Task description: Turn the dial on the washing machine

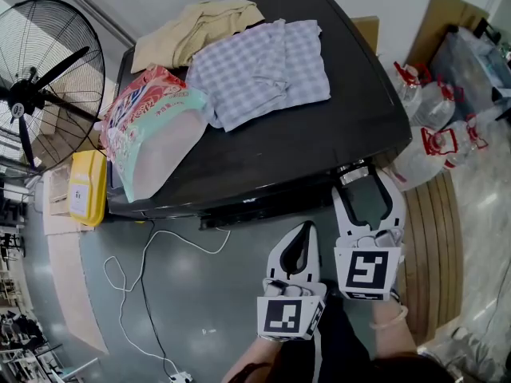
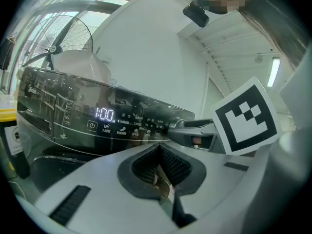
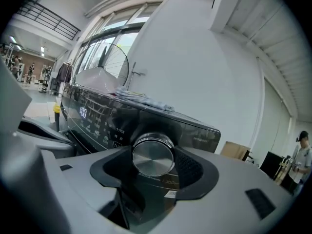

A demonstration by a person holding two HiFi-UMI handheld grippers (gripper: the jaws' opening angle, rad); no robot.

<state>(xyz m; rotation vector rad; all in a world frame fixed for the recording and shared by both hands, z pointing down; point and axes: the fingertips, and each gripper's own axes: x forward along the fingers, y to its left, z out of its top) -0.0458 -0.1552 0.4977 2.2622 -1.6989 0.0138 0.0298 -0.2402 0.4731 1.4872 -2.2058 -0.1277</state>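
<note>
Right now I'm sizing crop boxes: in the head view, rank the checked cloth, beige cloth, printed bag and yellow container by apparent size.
1. checked cloth
2. printed bag, close behind
3. beige cloth, partly covered, so uncertain
4. yellow container, clearly smallest

Fan (image 1: 32, 94) cut off at left edge, labels (image 2: 132, 126) on washing machine (image 2: 48, 106) too small to read

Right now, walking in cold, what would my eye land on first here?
Probably the dark washing machine in the middle of the head view, its top piled with a checked cloth, a beige cloth and a colourful bag. Next, at its front edge, the right gripper, whose jaws clasp the silver dial. A big black fan stands at the left.
</note>
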